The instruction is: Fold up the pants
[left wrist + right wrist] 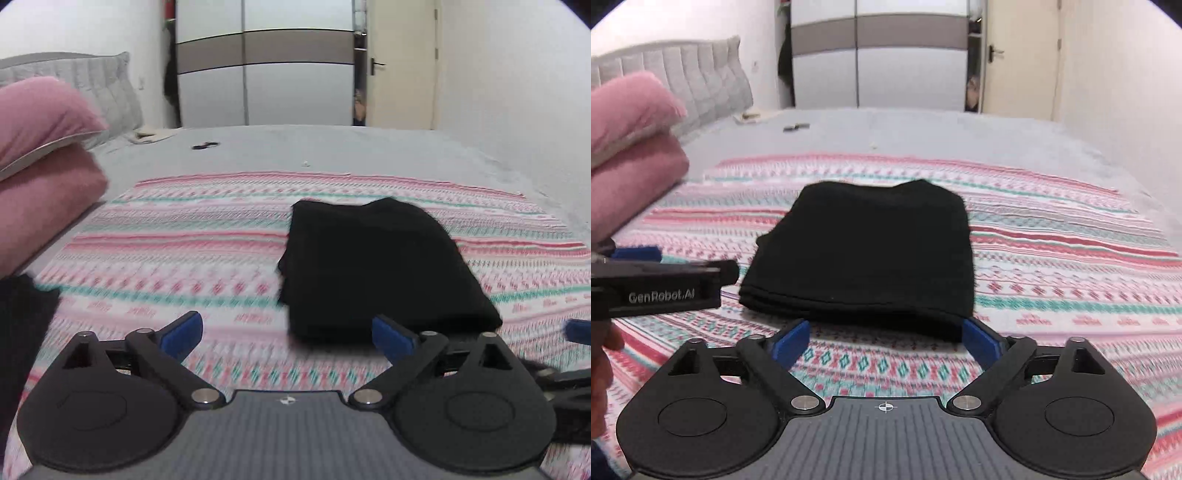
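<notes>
Nearest the lens in the left wrist view, the left gripper (287, 332) stands with its blue-padded fingers (184, 334) spread wide and nothing between them; the near edge of the folded black pants (373, 269) lies just beyond the right pad, with no clear contact. Far left in that view a dark cloth (22, 325) sits at the frame edge, too blurred to name. Above it a pink folded blanket (44, 162) rests on the bed, with a grey padded headboard (92, 85) behind. Across the middle a striped pink, white and teal patterned cloth (184, 240) is spread over the grey bedsheet (332, 147), and the pants lie on it as a compact folded bundle, right of centre. Beyond the bed stand a sliding wardrobe (266, 62) and, further right, a cream door (402, 62).

From the right wrist view, the right gripper (885, 341) is likewise opened wide and empty, its pads (792, 341) flanking bare patterned cloth just short of the pants' near fold. At the left edge the other gripper's black body shows, a hand (602, 369) beneath it. The pants here sit centred, apart from both grippers.
</notes>
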Motion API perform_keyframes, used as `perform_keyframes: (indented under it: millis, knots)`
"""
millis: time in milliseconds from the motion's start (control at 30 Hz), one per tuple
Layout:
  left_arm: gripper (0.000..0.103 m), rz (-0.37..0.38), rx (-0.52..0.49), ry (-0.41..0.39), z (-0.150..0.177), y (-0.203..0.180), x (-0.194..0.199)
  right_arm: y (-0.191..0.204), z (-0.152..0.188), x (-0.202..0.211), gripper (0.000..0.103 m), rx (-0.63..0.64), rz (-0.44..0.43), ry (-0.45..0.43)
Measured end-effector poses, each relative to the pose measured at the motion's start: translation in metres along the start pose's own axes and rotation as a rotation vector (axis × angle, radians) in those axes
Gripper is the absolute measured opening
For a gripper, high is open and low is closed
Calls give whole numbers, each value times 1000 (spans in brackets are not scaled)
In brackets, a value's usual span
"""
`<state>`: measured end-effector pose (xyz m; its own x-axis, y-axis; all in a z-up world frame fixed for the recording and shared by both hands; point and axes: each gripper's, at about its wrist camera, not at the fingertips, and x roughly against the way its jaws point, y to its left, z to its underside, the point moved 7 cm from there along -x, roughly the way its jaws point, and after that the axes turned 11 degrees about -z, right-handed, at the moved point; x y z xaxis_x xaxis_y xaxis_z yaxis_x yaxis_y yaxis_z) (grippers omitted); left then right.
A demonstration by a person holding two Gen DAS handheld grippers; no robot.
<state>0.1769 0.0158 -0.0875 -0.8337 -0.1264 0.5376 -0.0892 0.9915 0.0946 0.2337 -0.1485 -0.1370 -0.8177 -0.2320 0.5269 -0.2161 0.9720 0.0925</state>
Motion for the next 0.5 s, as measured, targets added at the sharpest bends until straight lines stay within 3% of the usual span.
perform_keyframes:
  millis: [100,200,333,500]
  knots:
    - [103,10,34,31,23,11,15,0,20,26,98,-48,25,-4]
    - [103,-8,30,4,26,14,19,8,35,46,103,-52,-18,-28]
    - [103,-56,-33,7,27,11,2,12,29,40,103,25,-24,-54]
    - [103,-1,2,66,34,5,-5,-9,38,26,103,-65,10,-18]
